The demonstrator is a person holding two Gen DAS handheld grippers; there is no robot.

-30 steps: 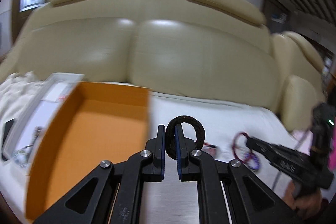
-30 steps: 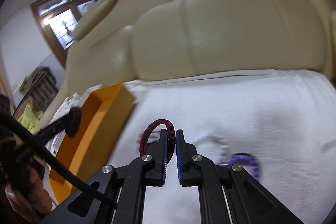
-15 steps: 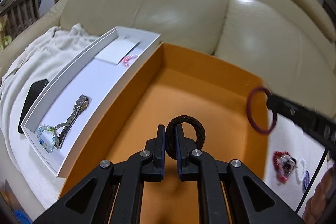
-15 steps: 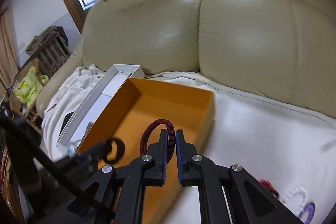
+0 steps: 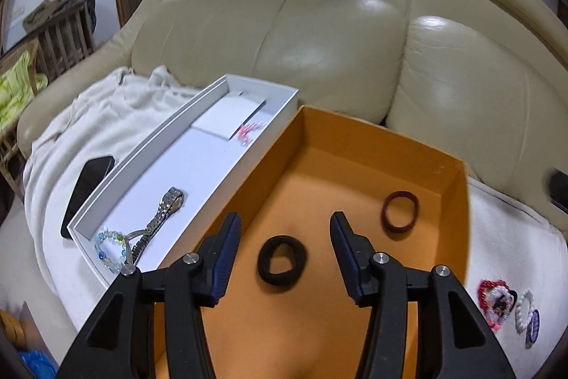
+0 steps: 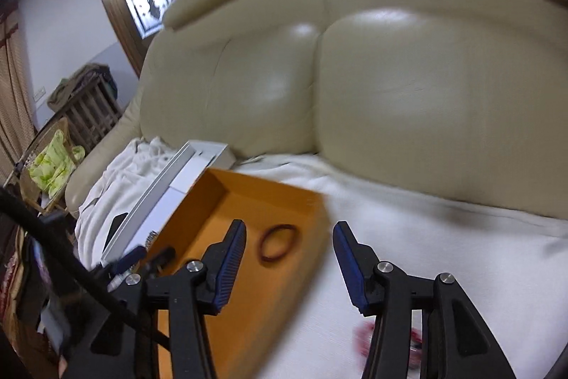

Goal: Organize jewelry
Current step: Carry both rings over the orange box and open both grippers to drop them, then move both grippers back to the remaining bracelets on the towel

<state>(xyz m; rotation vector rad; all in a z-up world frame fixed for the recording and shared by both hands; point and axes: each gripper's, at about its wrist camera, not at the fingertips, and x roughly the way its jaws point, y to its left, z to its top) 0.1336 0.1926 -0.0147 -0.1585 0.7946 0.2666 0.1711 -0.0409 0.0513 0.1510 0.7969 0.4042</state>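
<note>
Both grippers are wide open, left gripper (image 5: pixel 284 233) and right gripper (image 6: pixel 289 238). Black hair tie (image 5: pixel 283 259) and maroon one (image 5: pixel 400 211) are lying in the orange box (image 5: pixel 355 148).

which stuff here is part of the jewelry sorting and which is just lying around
Part of the job:
black hair tie and maroon hair tie, in the orange box
watch and bead bracelet, in the white tray
bracelets on the cloth

Lying about:
phone
cream sofa
wooden crate

Black hair tie (image 5: pixel 282 259) and maroon hair tie (image 5: pixel 400 211) lie flat in orange box (image 5: pixel 358 150).
</note>
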